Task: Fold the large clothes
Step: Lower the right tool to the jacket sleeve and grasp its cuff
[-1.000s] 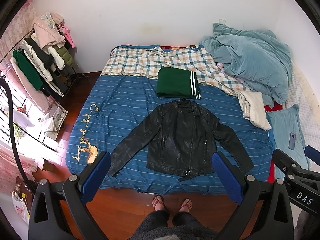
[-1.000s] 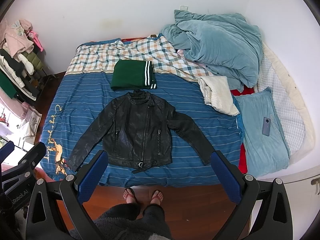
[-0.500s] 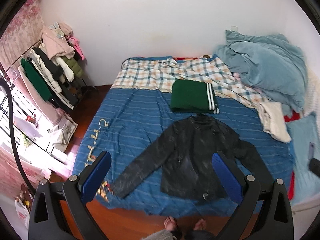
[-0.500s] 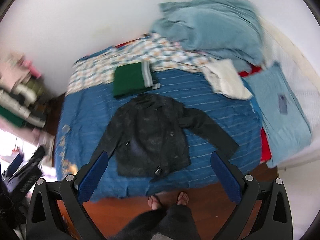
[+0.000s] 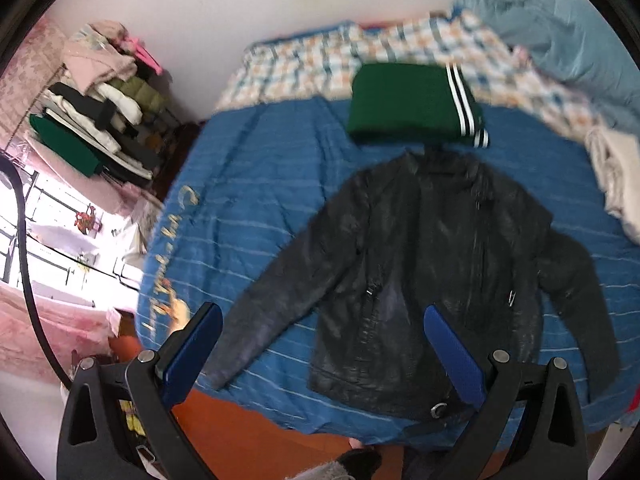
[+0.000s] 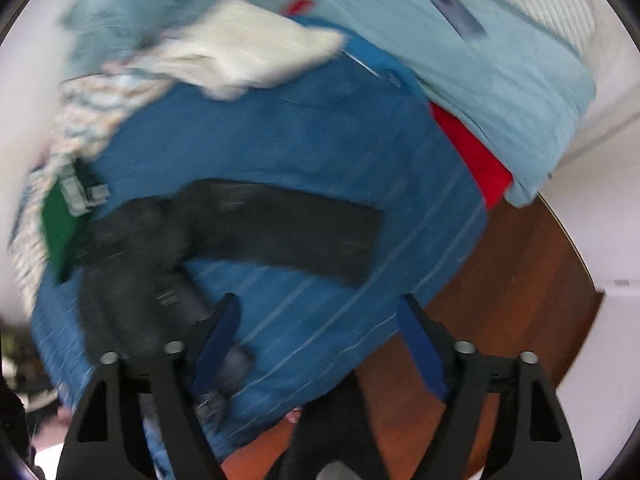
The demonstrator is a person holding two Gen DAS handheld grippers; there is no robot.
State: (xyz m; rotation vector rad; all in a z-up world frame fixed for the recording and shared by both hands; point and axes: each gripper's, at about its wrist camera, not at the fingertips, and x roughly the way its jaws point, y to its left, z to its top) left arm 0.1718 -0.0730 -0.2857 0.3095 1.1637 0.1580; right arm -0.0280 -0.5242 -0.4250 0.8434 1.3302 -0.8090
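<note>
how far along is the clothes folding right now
Done: one green garment lies folded near the head of the bed. In hand: nothing. The left tool and right tool are both open and empty above the bed. Left: the black jacket lies spread flat, both sleeves out, so all of its folding remains. The right view is heavily blurred.

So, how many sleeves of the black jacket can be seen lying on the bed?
2: one sleeve stretches toward the bed's left edge, the other sleeve toward the right, both flat on the blue bed cover.
</note>
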